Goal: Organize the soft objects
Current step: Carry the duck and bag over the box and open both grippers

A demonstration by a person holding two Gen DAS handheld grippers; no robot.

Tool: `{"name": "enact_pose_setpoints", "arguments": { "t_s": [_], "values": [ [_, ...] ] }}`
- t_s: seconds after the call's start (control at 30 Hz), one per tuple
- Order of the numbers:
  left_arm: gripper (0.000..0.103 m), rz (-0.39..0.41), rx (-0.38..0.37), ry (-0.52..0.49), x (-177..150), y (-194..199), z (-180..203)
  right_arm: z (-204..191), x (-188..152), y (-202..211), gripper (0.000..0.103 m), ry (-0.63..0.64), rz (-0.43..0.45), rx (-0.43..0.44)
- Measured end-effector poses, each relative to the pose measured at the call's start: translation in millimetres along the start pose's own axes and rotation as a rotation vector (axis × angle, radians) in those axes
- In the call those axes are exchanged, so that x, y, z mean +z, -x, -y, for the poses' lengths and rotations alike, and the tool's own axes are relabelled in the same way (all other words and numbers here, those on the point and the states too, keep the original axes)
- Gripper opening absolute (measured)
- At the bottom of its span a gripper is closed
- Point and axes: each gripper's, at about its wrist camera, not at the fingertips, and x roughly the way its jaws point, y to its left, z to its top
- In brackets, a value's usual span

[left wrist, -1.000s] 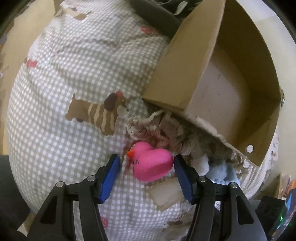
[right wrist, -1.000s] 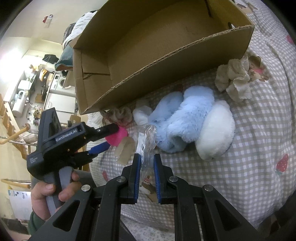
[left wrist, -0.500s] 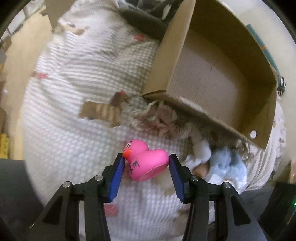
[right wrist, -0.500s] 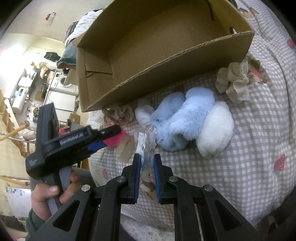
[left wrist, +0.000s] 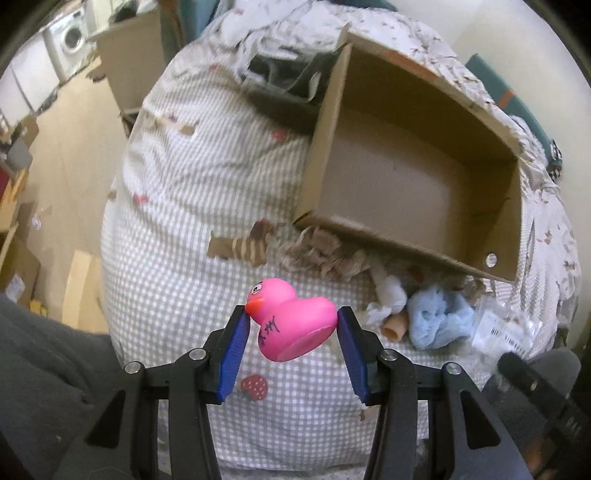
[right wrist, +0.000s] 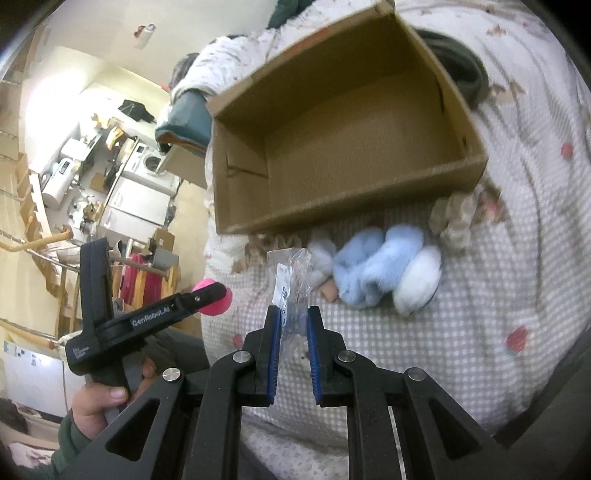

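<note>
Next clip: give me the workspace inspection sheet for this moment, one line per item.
Surface: bed with grey checked cover.
Job's things: pink rubber duck held above the cover; clear plastic packet held upright; blue and white fluffy toy and beige frilly fabric lying by the cardboard box, which looks empty.
Clutter: dark clothing behind the box.
Grippers: left gripper shut on the duck; right gripper shut on the packet.
Cables: nothing seen.
Surroundings: washing machine and a second carton on the floor.
</note>
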Motion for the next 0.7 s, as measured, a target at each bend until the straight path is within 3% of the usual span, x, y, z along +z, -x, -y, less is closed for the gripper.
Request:
{"name": "enact_pose_setpoints", "arguments": {
  "t_s": [0.1,0.4,0.7],
  "values": [
    [0.045,0.044,0.006,-0.053,-1,17,-5,0,11,11,0.016,0.011,0.033,-0.011],
    [0.045,0.189,0.044,-0.170,47,23,24,5,61,25,0.016,0.063,0.128,-0.051],
    [0.045,0.257,0.055,-0.201,83,-5,47,0,94,6,0.016,0.167,0.191,-0.130]
  ]
}}
